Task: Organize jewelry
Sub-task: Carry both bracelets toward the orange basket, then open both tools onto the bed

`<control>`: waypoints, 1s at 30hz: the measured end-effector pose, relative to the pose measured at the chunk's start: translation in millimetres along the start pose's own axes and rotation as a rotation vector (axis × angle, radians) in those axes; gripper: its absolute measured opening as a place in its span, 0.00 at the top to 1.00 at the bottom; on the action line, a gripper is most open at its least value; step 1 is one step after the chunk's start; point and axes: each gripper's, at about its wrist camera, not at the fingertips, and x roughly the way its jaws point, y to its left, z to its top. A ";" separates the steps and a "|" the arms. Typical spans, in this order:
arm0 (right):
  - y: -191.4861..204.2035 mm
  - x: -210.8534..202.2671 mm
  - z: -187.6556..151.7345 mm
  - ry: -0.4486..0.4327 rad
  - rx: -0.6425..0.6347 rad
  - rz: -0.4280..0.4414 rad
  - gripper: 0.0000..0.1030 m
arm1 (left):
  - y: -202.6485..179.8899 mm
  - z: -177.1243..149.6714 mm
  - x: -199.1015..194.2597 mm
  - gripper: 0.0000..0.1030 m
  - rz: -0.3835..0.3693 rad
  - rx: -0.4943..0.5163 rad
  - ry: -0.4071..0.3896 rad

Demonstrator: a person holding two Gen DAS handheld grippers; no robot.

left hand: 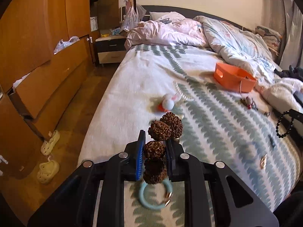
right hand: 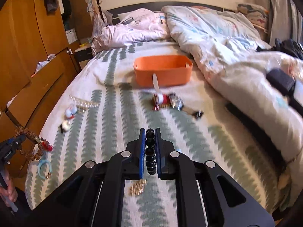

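Clamped between the left gripper (left hand: pixel 156 149) pads hangs a bracelet of knobbly brown seed beads (left hand: pixel 164 127), lifted over the patterned bed cover (left hand: pixel 132 87) — a pale blue ring bracelet (left hand: pixel 151 196) lies just below. Pinching a strand of glossy black round beads (right hand: pixel 150 151), the right gripper (right hand: pixel 150 147) faces the orange open-top box (right hand: pixel 162 71) farther up the bed.
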 end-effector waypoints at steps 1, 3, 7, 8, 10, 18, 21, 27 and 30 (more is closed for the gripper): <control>-0.4 3.6 7.5 -0.004 -0.004 -0.004 0.90 | -1.6 6.1 1.1 0.80 -0.003 0.003 -0.007; -2.4 17.2 26.2 0.003 -0.016 -0.012 0.90 | -6.8 22.8 6.5 0.80 0.008 0.018 -0.027; -5.6 42.5 51.7 0.020 -0.025 -0.018 0.90 | -17.3 49.8 23.6 0.80 -0.002 0.034 -0.028; -5.2 51.6 58.0 0.028 -0.032 -0.024 0.90 | -20.9 58.6 30.9 0.80 -0.010 0.039 -0.025; -4.3 70.1 67.8 0.045 -0.043 -0.030 0.90 | -23.9 70.2 44.2 0.80 -0.004 0.041 -0.015; -4.5 131.8 83.9 0.126 -0.050 -0.013 0.90 | -27.3 100.9 122.8 0.80 -0.062 0.031 0.101; -6.8 148.2 86.3 0.140 -0.055 -0.031 0.90 | -26.1 99.7 144.3 0.80 -0.046 0.038 0.136; -24.7 162.7 81.0 0.153 -0.038 -0.066 0.89 | -24.6 91.0 164.7 0.79 -0.004 0.062 0.178; -31.1 163.7 80.9 0.145 -0.037 -0.086 0.82 | -24.2 90.6 163.2 0.70 0.002 0.066 0.179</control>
